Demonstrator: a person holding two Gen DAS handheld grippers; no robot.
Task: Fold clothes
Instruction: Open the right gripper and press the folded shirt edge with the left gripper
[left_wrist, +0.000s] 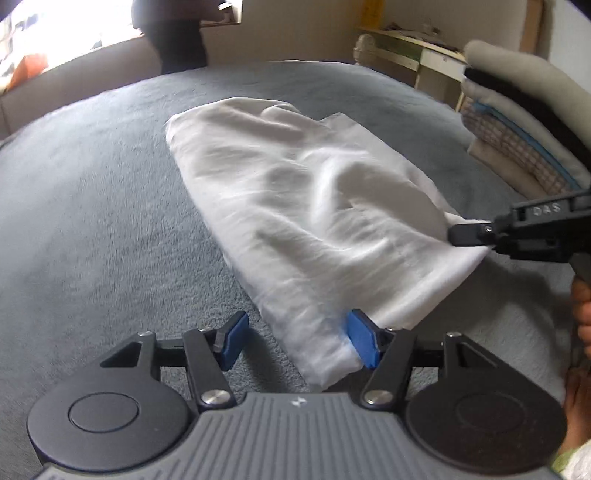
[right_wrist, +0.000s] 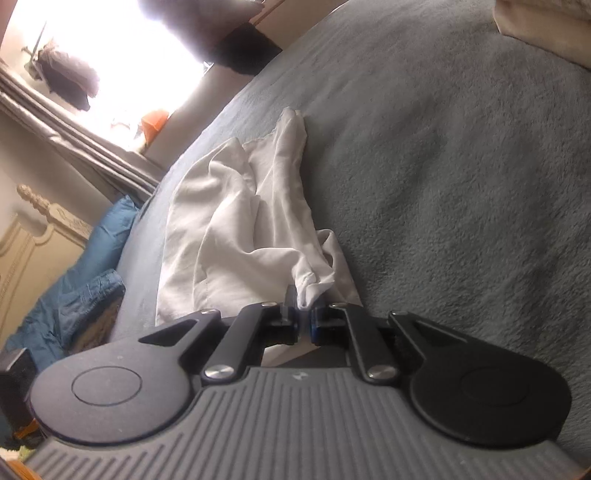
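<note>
A white garment (left_wrist: 306, 206) lies loosely folded and wrinkled on the grey bed cover (left_wrist: 92, 221). My left gripper (left_wrist: 297, 341) is open at the garment's near end; the cloth's corner lies between the blue pads, against the right pad (left_wrist: 364, 341). My right gripper (right_wrist: 304, 325) is shut on a bunched corner of the white garment (right_wrist: 240, 221). In the left wrist view the right gripper (left_wrist: 469, 234) comes in from the right and pinches the garment's right edge, slightly lifted.
A stack of folded clothes (left_wrist: 517, 129) sits at the right of the bed. A person (left_wrist: 177, 37) stands beyond the far edge. Blue clothes (right_wrist: 74, 288) lie off the bed's side. A hand (left_wrist: 583, 314) holds the right gripper.
</note>
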